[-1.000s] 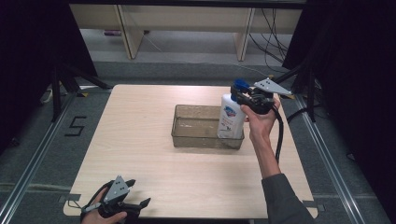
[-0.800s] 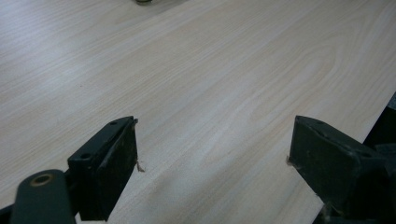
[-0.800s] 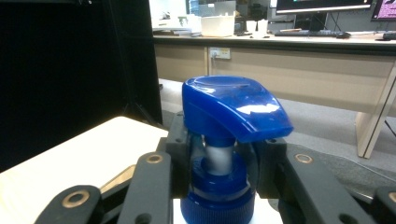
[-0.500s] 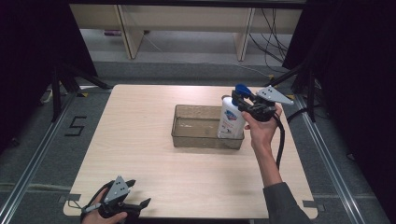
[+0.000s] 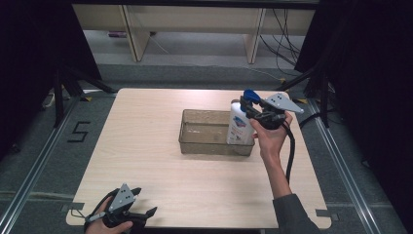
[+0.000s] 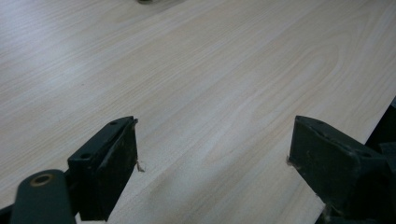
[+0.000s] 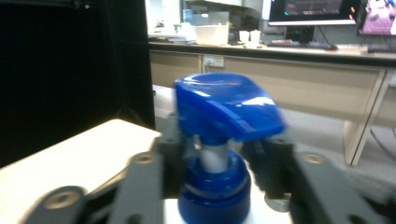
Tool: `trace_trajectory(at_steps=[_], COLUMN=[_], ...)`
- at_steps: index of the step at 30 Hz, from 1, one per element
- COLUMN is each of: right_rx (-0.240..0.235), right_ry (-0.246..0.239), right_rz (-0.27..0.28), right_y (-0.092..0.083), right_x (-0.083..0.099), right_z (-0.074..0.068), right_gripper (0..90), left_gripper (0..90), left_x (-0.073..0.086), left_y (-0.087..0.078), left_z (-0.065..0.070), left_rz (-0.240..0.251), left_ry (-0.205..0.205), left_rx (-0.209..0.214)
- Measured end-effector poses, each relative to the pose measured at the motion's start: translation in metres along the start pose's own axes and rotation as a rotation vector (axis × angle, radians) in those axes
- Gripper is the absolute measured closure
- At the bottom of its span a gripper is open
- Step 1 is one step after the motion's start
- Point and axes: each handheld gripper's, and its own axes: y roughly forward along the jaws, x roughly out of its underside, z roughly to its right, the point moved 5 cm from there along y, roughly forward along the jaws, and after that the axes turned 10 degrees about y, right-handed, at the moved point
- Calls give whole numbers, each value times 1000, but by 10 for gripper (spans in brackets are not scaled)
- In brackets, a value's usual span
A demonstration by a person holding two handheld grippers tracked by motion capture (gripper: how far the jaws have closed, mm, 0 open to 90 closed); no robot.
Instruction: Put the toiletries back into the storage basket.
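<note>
Pump bottle (image 5: 240,127) is being stood upright in the clear bin's (image 5: 204,146) right end. Right gripper (image 5: 249,106) jaws are just being eased apart around its neck (image 7: 212,158). Top-heavy, slick plastic; neck judged best hold.

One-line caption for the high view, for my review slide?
Right gripper, jaws just opening, at the neck of a white pump bottle standing in a clear bin; left gripper idle.

This is a lab set up for recording. A pale wooden table (image 5: 146,161) stands alone on grey carpet, hemmed by black curtains (image 5: 34,53) and metal floor rails (image 5: 29,180), with a taped numeral (image 5: 79,132) by its left edge. Beyond its far edge run benches with trailing cables (image 5: 287,29), and monitors (image 7: 313,9) glow on a long counter.
</note>
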Motion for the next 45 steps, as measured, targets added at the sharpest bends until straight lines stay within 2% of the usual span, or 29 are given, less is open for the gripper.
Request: trace_trajectory(at_steps=[1,3,6,7,9,10,11,12,15,16,17,18,21,22,27,32,33,34,35,36,37,40,41,43,45], right_rx=[-1,8,-8,-23,-51,-51,-45,-57,-32,-32,-32,-31,-36,-36,-27,-33,-24,-23,-21,-26,-21,-17,-11,-14,-10], right_ry=[15,11,5,21,58,59,41,42,56,56,75,56,67,85,88,103,118,104,125,117,113,101,111,101,115], right_rz=[2,-5,2,1,4,8,16,16,3,3,-2,0,1,-6,5,-18,-27,-17,-23,-25,-20,-9,-16,-6,-13], right_y=[0,-1,-1,-1,-1,-2,-2,-3,-4,-4,-6,-6,-7,-8,-12,-18,-20,-21,-23,-24,-25,-30,-32,-34,-35], right_x=[0,0,0,0,-1,-1,-3,-3,-2,-2,-2,-3,-2,-2,-2,3,3,4,5,5,5,7,8,8,8], right_z=[1,3,3,3,2,1,2,1,1,1,1,3,2,1,1,1,1,3,2,3,4,6,6,6,6], right_gripper=[561,561,532,520,515,512,512,503,465,465,448,441,402,388,344,305,304,303,302,300,297,297,295,294,290], left_gripper=[148,148,148,148,148,148,148,148,148,148,148,148,148,148,148,148,148,148,148,148,148,148,148,148,148], left_x=[0,0,0,1,0,0,0,-1,0,0,0,0,0,0,0,0,0,0,0,0,0,0,0,0,0], left_y=[0,0,0,-1,0,0,0,0,0,0,0,0,0,0,0,0,0,0,0,0,-1,-1,0,-1,0], left_z=[0,0,0,-1,0,0,0,1,0,0,0,0,0,0,0,0,0,0,0,0,-1,-1,0,-1,0], left_rz=[0,2,1,-9,0,0,-1,12,-1,-1,-1,-1,0,0,4,1,1,2,0,6,-9,-8,2,-8,4], left_ry=[1,-5,-5,6,-3,-2,0,-14,0,0,-1,0,-2,0,-3,-4,-4,-5,-4,-11,8,7,-5,7,-2], left_rx=[0,0,-1,0,-1,-1,-1,-2,-1,-1,-2,-2,-1,-1,1,-2,-2,-2,-2,-4,-1,-1,-3,-1,2])
